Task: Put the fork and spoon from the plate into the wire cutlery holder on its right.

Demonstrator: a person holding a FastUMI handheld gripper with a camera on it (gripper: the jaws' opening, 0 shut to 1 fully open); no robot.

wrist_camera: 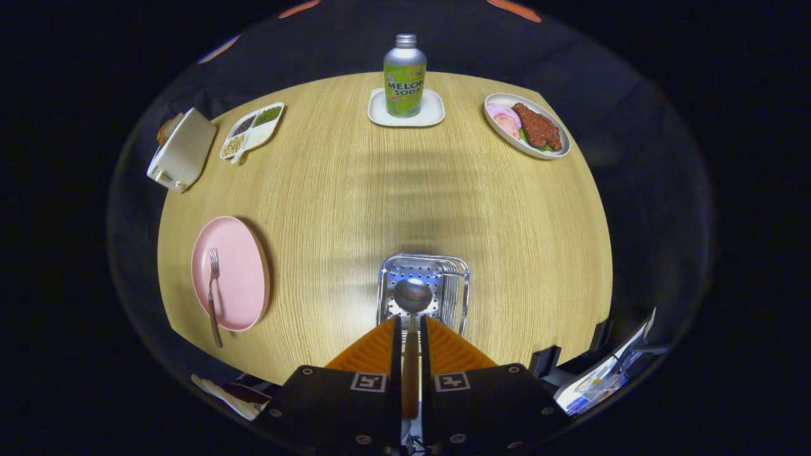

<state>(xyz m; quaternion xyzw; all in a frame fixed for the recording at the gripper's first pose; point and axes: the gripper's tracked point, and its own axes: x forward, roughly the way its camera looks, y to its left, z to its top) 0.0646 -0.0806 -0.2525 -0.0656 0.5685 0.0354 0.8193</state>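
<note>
My gripper (411, 329) is shut on the spoon (412, 296), its wooden handle pinched between both fingers and its metal bowl sticking out just ahead of the fingertips. The bowl hangs over the wire cutlery holder (457, 278), a silver metal basket on the wooden table directly beyond the fingers. Well to the left of the fingers lies the pink plate (244, 278) with the fork (212, 291) on it, tines pointing away and handle reaching past the plate's near rim.
Across the round wooden table (393, 190) stand a green soda bottle (404, 76) on a white coaster (429, 114), a plate of meat (526, 125) at the far right, a divided snack dish (252, 130) and a white toaster (182, 151) at the far left.
</note>
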